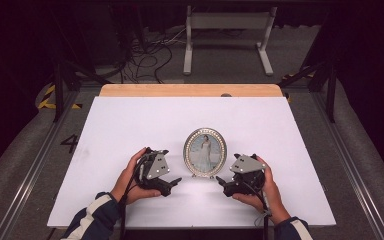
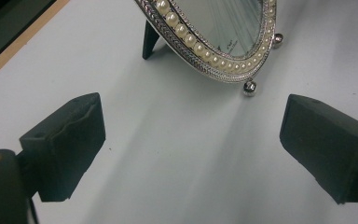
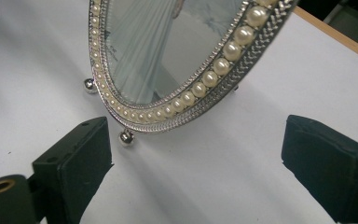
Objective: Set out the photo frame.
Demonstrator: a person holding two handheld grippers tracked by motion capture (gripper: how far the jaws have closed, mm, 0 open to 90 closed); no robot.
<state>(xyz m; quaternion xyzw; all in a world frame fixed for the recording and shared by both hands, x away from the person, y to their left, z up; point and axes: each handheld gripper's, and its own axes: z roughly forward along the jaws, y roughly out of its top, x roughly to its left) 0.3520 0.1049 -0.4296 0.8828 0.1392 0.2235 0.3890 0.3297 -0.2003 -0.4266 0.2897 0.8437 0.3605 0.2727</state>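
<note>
One oval picture frame [image 1: 205, 152], rimmed with pearls, is seen standing upright on the white table [image 1: 130, 125], between and just ahead of the fingers of two grippers. The left gripper [image 1: 174, 183] and the right gripper [image 1: 223, 182] are each held with fingers wide apart and empty. The approach appears to be in hand; the next move would likely call for the fingers to be closed in on the frame's rim from both sides. Two ball feet [image 3: 126, 137] are counted.
</note>
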